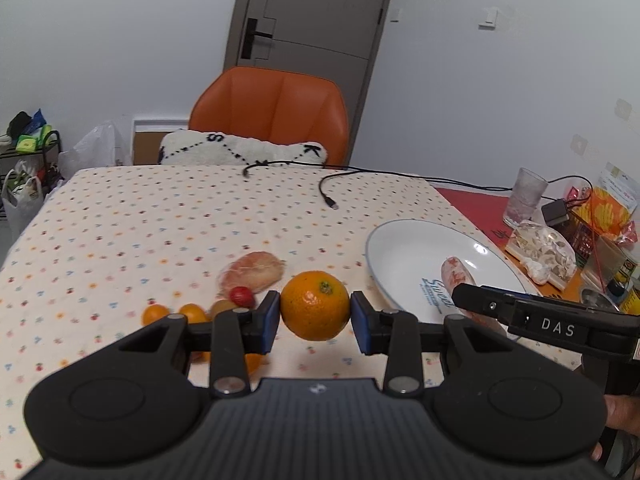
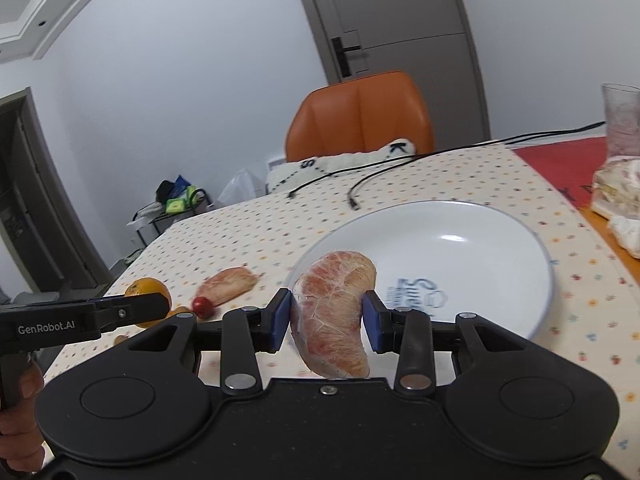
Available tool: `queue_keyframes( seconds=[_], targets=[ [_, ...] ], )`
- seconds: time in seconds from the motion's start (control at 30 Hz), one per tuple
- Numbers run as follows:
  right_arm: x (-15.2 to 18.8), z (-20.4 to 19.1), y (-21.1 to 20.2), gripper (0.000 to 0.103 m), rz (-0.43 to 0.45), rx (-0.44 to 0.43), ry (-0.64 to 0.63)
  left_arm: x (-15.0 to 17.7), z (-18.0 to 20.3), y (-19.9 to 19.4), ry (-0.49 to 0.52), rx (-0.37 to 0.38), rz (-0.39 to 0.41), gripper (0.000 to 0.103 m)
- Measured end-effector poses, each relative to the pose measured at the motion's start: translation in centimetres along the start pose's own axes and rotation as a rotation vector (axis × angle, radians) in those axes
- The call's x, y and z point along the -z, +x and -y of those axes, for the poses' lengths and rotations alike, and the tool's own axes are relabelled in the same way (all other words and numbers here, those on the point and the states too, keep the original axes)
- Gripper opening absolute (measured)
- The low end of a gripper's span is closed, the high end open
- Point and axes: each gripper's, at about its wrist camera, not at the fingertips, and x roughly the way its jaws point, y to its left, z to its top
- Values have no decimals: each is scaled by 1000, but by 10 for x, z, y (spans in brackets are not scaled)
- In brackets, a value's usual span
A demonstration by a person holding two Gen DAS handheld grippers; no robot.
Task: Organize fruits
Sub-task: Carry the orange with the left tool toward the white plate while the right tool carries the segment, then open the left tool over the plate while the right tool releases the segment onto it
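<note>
Matt black plastic left gripper [image 1: 315, 314] with blue rubbery-looking pads [image 1: 272, 317] and dull metal rivets; round orange mandarin [image 1: 315, 306] has glossy, finely pitted skin. Peeled pink pomelo segment [image 2: 335, 316] looks dull with a white fibrous membrane; glossy white ceramic-looking plate [image 2: 500, 240] is smooth with highlights. Cream dotted cloth tablecloth [image 1: 160, 216] is matt, orange chair back [image 1: 268, 112] a smooth leather-like sheen.

My left gripper [image 1: 315, 317], black with blue pads, holds a bright orange round mandarin [image 1: 315, 306] with a green stem scar. My right gripper [image 2: 327, 322], same black and blue, grips a pink-red peeled pomelo segment [image 2: 335, 314] veined with white pith. The round white ceramic plate [image 2: 500, 240] has a thin blue rim and blue lettering. The cream tablecloth [image 1: 160, 220] carries small multicoloured fruit dots.
</note>
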Motion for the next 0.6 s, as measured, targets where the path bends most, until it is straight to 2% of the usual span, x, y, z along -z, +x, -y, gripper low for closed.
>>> queue_keyframes(
  seconds=[0.6],
  targets=[
    [-7, 60, -6, 37, 47, 104, 60, -12, 52, 43, 53, 32, -35, 37]
  ],
)
